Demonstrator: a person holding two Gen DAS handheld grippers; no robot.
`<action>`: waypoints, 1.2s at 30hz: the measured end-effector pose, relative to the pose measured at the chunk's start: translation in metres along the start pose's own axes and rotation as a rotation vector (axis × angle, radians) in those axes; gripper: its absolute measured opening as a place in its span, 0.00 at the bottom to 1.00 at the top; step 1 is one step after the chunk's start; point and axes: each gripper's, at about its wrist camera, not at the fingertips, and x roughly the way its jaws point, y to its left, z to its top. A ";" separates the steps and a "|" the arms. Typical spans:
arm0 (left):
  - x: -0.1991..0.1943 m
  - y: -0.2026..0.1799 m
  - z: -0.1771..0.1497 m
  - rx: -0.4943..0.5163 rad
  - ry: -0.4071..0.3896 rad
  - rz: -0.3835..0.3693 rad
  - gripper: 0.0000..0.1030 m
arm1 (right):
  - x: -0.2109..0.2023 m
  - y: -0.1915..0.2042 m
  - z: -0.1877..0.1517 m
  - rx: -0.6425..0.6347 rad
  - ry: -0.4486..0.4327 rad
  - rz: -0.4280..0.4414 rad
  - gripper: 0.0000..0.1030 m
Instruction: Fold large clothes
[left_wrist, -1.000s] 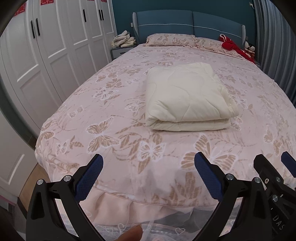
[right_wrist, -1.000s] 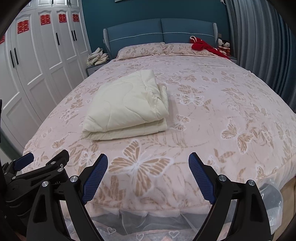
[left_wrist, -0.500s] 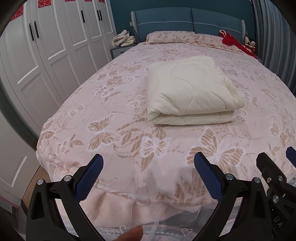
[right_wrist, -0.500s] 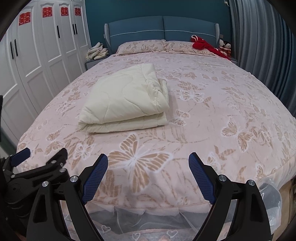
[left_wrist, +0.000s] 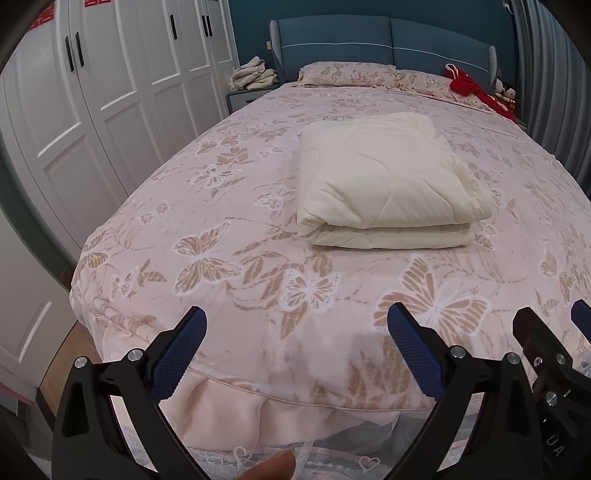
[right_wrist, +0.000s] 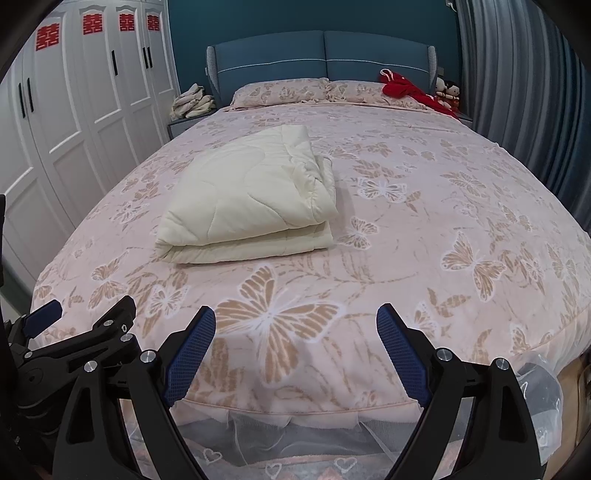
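Both tongs are seen held at the foot of the bed, side by side, low over its edge. The left tongs are spread wide, nothing between the blue pads. The right tongs are spread wide too, and nothing is gripped there either. Neither pair is in contact with the bedspread, as far as can be told.

The quilt is found out on the middle of the bed, well apart from both tongs. It lies as a thick cream bundle, doubled over, with its rounded fold turned toward the foot and its looser layered edges stacked on the right side. From this lie, the folding is judged to be largely done or finished; a neat block is presented, square to the mattress.

The tongs are probably kept open and back so that the bundle is left undisturbed, or so that a fresh grip can be taken if one more fold is wanted.

At the head, pillows are lined against the headboard, and a red cloth is draped over the right one.
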 end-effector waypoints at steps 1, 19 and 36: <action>-0.001 0.000 0.000 -0.003 -0.003 0.002 0.93 | 0.000 0.000 0.000 0.001 -0.001 0.001 0.84; -0.007 -0.003 0.002 0.004 -0.024 0.021 0.93 | 0.000 -0.001 0.000 0.002 -0.001 0.002 0.84; -0.007 -0.002 0.003 0.010 -0.037 0.027 0.92 | -0.001 -0.001 0.000 0.003 -0.003 0.000 0.84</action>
